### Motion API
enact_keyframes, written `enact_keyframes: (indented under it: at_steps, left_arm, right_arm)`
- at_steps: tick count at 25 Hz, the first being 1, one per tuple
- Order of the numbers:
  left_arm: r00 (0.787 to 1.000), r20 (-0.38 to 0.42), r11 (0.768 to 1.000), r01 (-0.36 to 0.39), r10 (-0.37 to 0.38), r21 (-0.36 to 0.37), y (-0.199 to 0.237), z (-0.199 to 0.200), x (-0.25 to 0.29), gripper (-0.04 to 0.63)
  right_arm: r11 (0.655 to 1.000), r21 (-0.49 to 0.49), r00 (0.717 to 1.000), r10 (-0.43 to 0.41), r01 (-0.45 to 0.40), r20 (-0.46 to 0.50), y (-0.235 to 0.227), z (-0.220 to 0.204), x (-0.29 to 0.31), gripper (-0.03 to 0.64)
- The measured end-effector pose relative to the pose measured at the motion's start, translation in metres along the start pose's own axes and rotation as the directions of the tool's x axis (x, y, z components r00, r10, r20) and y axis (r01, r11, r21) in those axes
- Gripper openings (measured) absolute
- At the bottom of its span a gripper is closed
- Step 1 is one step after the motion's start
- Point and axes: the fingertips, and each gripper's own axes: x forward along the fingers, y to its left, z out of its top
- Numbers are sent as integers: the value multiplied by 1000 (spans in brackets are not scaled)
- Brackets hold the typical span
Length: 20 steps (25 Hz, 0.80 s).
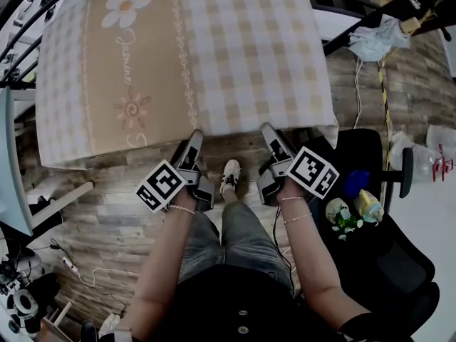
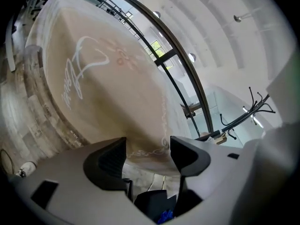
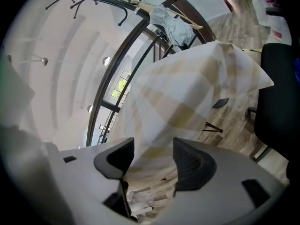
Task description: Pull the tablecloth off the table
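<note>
A beige checked tablecloth (image 1: 235,48) with a tan flower-printed band covers the table and hangs over its near edge. My left gripper (image 1: 194,138) is at that near hem, left of the middle. In the left gripper view its jaws stand open (image 2: 147,151) with the embroidered hem (image 2: 150,149) hanging between the pads (image 2: 110,158), not pinched. My right gripper (image 1: 268,132) is at the hem further right. Its jaws are open too (image 3: 153,153), and the checked cloth (image 3: 187,93) droops into the gap without being clamped.
A black office chair (image 1: 399,262) stands close on the right with small toys (image 1: 349,209) on its seat. A white bundle (image 1: 374,38) lies at the far right. Cables and a power strip (image 1: 71,266) lie on the wooden floor at left. My shoe (image 1: 229,177) is between the grippers.
</note>
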Motion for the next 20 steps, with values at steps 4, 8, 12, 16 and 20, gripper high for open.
enact_keyframes:
  at_steps: [4,8,12,16,20]
  left_arm:
    - [1000,14,1000,-6,6,-8,-1,8,10,284]
    - [999,12,999,31,-31,-32,-4,11,14,282]
    - [999,-24,999,42,-42,30,-1,6,11,282]
    - [998,-35,998,47,-46,38,-1,7,13,282]
    - [999,-35,997,43,-41,61,-5,18,22,273]
  right_arm:
    - [999,37,1000,-19,18,23,-2,11,12,239]
    - [999,47,999,-12,10,41,0,18,17,240]
    - [999,47,999,4,-6,49,-7,10,11,241]
    - [998,53,998,16,-19,65,-7,9,11,228]
    - [998,59,995,32,-37,95,-1,15,19,202]
